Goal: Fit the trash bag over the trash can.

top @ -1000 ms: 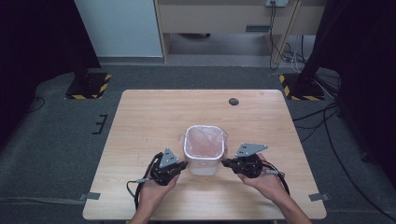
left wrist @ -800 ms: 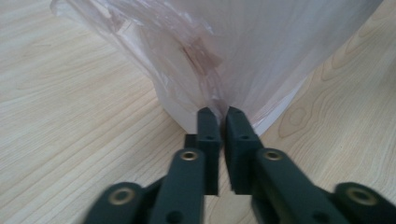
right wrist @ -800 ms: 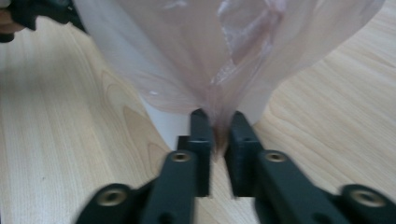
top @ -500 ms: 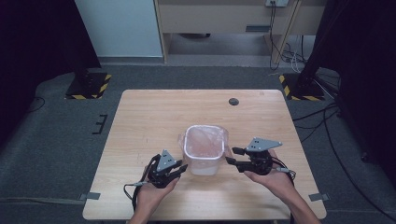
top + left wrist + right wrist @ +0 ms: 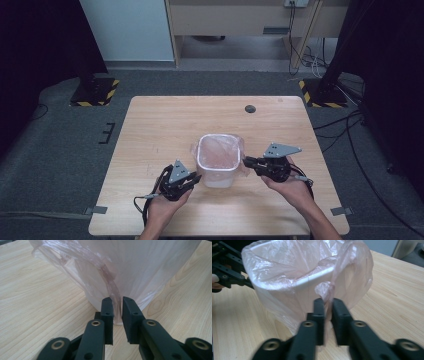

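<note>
A white bin (image 5: 218,176) lined with a thin pink plastic bag (image 5: 219,150) stands near the middle of the wooden table (image 5: 165,125). My left gripper (image 5: 196,178) is at the bin's near-left corner. Its jaws have just been closing, and in the left gripper view this gripper (image 5: 117,302) pinches a fold of the bag (image 5: 110,277) low on the bin's side. My right gripper (image 5: 246,161) is at the bin's right side, just below the rim. In the right gripper view this gripper (image 5: 327,302) is shut on a bunched bit of the bag (image 5: 324,288).
A small black round disc (image 5: 250,108) lies on the table at the far right of centre. Cables trail from both grippers toward the near table edge. My left gripper (image 5: 227,270) shows beyond the bin in the right gripper view.
The right gripper has moved a little right and up along the bin's side, and now grips the bag nearer the rim. The left hand has stayed in place.
</note>
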Tool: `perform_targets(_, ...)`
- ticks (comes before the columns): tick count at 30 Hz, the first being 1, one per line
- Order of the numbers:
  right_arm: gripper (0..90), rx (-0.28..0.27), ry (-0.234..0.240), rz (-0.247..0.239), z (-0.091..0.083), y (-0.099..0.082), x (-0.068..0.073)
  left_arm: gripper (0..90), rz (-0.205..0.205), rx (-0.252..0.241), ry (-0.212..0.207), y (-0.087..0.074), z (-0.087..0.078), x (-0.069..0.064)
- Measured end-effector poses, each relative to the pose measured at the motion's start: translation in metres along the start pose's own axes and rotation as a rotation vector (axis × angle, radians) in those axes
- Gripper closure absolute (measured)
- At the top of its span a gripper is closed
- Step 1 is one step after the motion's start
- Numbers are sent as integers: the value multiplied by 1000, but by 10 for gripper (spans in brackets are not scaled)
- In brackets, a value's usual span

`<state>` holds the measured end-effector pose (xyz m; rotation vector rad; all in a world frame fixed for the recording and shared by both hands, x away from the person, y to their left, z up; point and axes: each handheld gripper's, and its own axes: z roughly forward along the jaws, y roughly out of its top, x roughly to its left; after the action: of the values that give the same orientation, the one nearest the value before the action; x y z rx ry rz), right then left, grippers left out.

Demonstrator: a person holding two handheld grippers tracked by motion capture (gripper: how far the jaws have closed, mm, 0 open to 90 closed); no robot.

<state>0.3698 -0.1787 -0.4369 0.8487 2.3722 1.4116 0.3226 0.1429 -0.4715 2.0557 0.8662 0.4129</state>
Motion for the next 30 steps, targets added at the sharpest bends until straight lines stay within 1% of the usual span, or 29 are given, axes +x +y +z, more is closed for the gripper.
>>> perform_targets(1,897,9,-18,10,1,0,0,802,0,0,0,0,0,0)
perform_targets(4,900,40,-61,45,8,-2,-4,816,2,3,-5,0,1,-1)
perform_targets(7,900,79,-87,76,17,-6,-7,820,-4,1,-5,0,0,0)
perform_targets(12,900,121,-91,108,28,-8,-9,835,-9,2,-4,-1,0,1)
perform_targets(15,900,121,-86,108,31,-8,-10,837,-14,-1,-10,-1,0,2)
perform_targets(17,872,119,-93,115,28,-8,-11,814,-14,-6,-4,-1,-2,2)
perform_targets(20,781,85,-109,121,19,-7,-13,743,-23,-19,10,-3,-7,4)
perform_targets(22,729,57,-116,131,11,-5,-13,726,-29,-29,14,-3,-10,5)
perform_targets(25,648,12,-126,122,0,-3,-13,707,-28,-44,17,-3,-16,5)
perform_targets(28,569,-32,-122,123,-9,0,-13,680,-24,-63,28,0,-24,4)
perform_targets(30,532,-57,-120,119,-14,2,-12,673,-28,-83,30,2,-28,5)
